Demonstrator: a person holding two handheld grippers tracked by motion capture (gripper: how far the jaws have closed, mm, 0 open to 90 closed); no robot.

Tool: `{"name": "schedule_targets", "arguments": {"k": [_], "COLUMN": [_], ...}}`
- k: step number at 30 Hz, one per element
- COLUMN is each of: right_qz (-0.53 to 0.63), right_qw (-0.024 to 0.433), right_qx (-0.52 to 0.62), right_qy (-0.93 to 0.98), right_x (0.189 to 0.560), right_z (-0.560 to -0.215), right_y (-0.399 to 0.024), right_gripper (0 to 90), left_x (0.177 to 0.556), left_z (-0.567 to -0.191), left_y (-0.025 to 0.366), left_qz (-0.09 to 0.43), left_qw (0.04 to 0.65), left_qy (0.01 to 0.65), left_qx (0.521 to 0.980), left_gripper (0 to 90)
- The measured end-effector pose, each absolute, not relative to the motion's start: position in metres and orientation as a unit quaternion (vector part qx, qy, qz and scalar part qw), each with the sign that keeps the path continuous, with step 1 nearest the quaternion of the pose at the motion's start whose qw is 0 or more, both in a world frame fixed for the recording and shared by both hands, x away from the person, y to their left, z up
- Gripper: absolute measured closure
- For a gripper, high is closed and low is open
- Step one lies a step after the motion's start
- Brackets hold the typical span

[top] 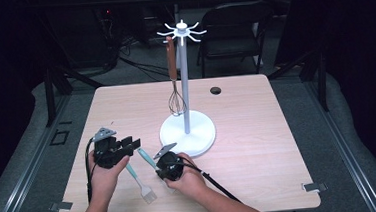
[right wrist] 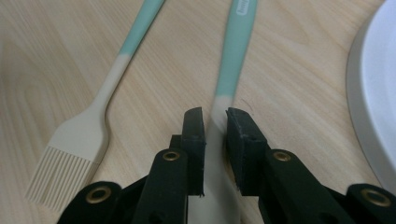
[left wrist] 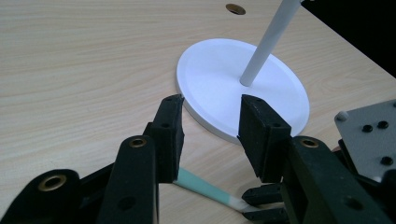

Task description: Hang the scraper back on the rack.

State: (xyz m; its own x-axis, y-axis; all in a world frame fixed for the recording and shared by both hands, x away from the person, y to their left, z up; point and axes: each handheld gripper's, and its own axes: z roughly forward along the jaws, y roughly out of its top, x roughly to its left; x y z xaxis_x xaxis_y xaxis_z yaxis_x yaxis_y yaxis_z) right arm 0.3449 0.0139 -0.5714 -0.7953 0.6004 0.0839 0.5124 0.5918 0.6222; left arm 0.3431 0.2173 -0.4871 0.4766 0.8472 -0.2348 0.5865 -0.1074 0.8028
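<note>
Two teal-handled utensils lie on the wooden table [top: 248,132]. One is a basting brush [top: 140,183] [right wrist: 100,116] with cream bristles. The other utensil [top: 147,158] [right wrist: 236,51] [left wrist: 201,184] lies beside it, and its head is hidden under my right gripper [top: 161,164] [right wrist: 215,116]. The right jaws straddle its cream neck with only a thin gap, and it rests flat on the table. My left gripper [top: 132,142] [left wrist: 210,112] hovers open just left of it, above the handle ends, with nothing between its jaws.
A white hook stand [top: 188,131] [left wrist: 243,93] [right wrist: 378,84] rises just right of both grippers, its round base close to the right hand. A wooden-handled whisk [top: 174,87] hangs from one hook. A cable hole [top: 215,90] sits at the table's far edge, with a chair [top: 236,32] behind it.
</note>
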Motion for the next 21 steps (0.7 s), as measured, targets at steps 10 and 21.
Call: {"name": "schedule_targets", "arguments": {"k": [10,21], "right_qz": [0.319,0.327], "right_qw": [0.076,0.084], "right_qx": [0.311,0.317], "right_qy": [0.892,0.886], "right_x": [0.342,0.330], "right_z": [-0.568,-0.560], "right_y": [0.006,-0.048], "right_gripper": [81.9,90.0], "left_x": [0.343,0.343], "left_z": [-0.488,-0.492], "left_y": [0.217,0.205], "left_qz": [0.143,0.139], "left_qw": [0.453,0.444], "left_qy": [0.490,0.482], "left_qx": [0.731,0.742], "left_gripper": [59.9,59.9]}}
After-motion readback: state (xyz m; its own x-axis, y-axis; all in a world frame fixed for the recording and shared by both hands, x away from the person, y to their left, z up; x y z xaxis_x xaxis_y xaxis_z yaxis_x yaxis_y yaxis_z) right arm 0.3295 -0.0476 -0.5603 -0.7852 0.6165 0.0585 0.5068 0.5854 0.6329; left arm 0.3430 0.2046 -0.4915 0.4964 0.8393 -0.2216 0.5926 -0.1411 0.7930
